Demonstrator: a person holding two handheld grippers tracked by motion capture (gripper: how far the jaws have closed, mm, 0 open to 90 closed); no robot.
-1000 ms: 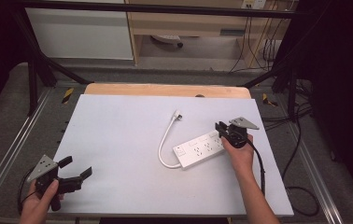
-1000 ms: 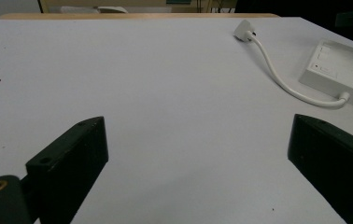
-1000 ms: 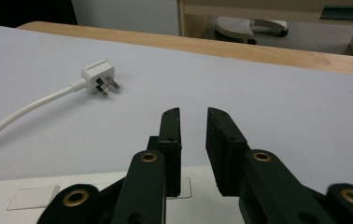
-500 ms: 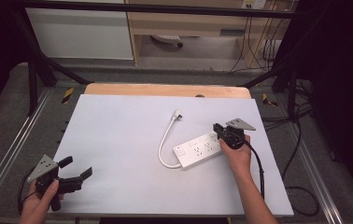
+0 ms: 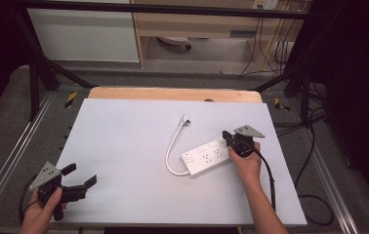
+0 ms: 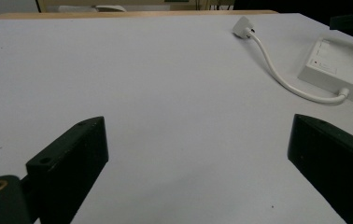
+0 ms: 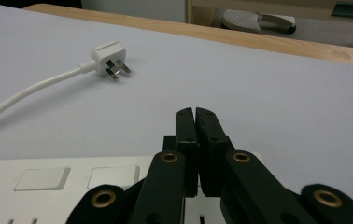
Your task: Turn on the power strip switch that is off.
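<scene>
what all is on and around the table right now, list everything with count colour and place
power strip: 1, white, right of the table's middle, under the right gripper's tips
cord: 1, white, curving from the strip's left end toward the back
plug: 1, white with metal prongs, lying loose behind the strip
table: 1, pale grey top with a wooden strip along the far edge
cabinet: 1, white, on the floor behind the table at left
left gripper: 1, black, near left corner, jaws wide apart, nothing between them
right gripper: 1, black, jaws pressed together over the strip's right end
hands: 2, one on each gripper
</scene>
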